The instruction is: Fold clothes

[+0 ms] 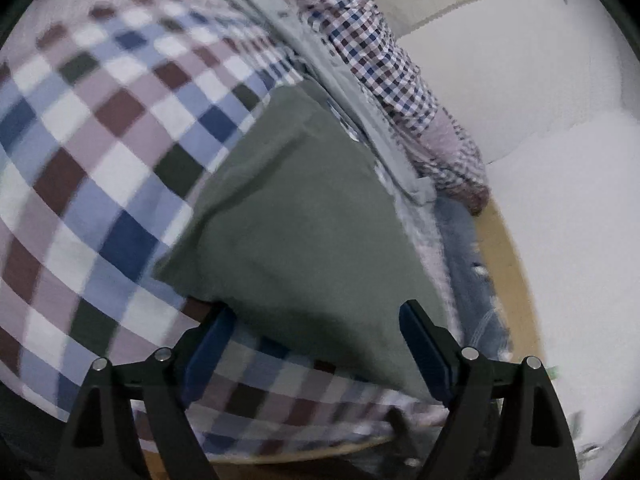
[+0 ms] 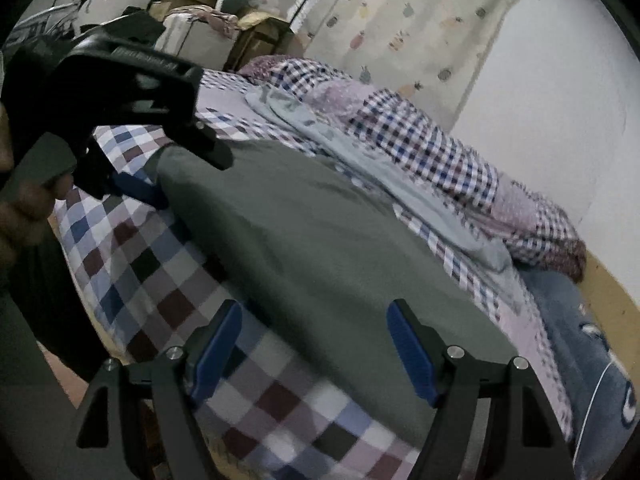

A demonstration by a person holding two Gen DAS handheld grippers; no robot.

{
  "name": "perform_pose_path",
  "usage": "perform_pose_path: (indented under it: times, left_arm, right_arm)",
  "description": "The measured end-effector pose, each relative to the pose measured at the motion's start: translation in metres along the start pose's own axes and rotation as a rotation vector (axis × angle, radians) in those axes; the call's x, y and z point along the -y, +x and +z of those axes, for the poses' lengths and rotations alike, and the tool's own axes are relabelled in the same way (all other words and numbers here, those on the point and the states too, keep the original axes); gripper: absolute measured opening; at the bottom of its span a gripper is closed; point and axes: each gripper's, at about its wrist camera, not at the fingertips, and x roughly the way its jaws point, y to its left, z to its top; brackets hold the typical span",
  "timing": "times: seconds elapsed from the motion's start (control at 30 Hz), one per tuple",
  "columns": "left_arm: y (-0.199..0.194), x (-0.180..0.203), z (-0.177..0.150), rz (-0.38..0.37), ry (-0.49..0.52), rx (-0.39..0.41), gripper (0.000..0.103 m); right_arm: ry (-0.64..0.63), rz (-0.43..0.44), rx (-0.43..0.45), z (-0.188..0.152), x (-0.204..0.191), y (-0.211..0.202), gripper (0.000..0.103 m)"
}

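Hand point(image 2: 20, 208): far left edge of the right wrist view, wrapped on the handle of the left claw; it steers that claw to the cloth's far corner.
Left claw point(image 2: 154, 194): left of centre in the right wrist view, blue pads at the corner of the green cloth. In its own view point(image 1: 316, 344) the fingers stand wide apart with the cloth's near corner between them, not pinched. Judged: lined up on a corner, since a corner gives control of a fold.
Sheet point(image 1: 80, 152): checked, fills the left half of the left wrist view; it serves as the flat bed surface under the cloth.
Green cloth point(image 2: 320, 248): the task's thing; centre of both views, spread smooth on the sheet, straight edges, corners squared. Whether it lies as a single layer or is already folded over, I cannot tell; the flat lie fits both.
Right claw point(image 2: 316, 346): bottom centre of the right wrist view, fingers wide apart, holding nothing, poised over the cloth's near edge where it meets the sheet.
Grey garment point(image 2: 360, 168): right of centre, lying loose beyond the green cloth.
Quilt point(image 2: 440, 148): small-check, bunched along the wall side, upper right.
Jeans point(image 2: 580, 344): lower right, at the bed's edge.
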Motion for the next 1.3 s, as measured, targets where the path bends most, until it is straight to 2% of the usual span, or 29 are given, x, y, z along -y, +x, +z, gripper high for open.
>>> perform_pose_path:
  times: [0.23,0.6,0.77,0.83,0.87,1.07,1.13,1.2,1.3]
  left_arm:
    - [-0.004,-0.011,0.01,-0.153,-0.108,-0.021,0.087]
    - [-0.002,-0.016,0.018,-0.23,-0.153,-0.021,0.087]
    - [-0.008,-0.021,0.024,-0.288,-0.179,-0.016,0.087]
    - [-0.009,-0.022,0.026,-0.29,-0.182,-0.007,0.087]
    - [-0.009,-0.023,0.026,-0.285,-0.187,-0.004,0.087]
    - [-0.008,-0.03,0.026,-0.286,-0.216,0.0,0.087]
    - [-0.007,-0.03,0.025,-0.287,-0.212,-0.004,0.087]
    - [-0.006,-0.031,0.024,-0.287,-0.213,-0.008,0.087]
    - [-0.004,-0.033,0.021,-0.268,-0.215,-0.02,0.087]
  right_arm:
    - [-0.096,0.01,0.058,0.02,-0.033,0.015,0.079]
    - [-0.28,0.0,0.064,0.043,-0.081,0.055,0.078]
    - [-0.279,0.045,0.06,0.052,-0.085,0.065,0.076]
    - [-0.262,0.06,0.053,0.055,-0.083,0.067,0.064]
    - [-0.257,0.063,0.044,0.057,-0.081,0.07,0.054]
    - [-0.243,0.055,-0.023,0.061,-0.078,0.084,0.042]
    - [-0.252,0.063,-0.024,0.063,-0.077,0.085,0.032]
    - [-0.245,0.072,-0.025,0.064,-0.076,0.082,0.011]
    - [-0.195,0.085,-0.022,0.07,-0.067,0.075,0.007]
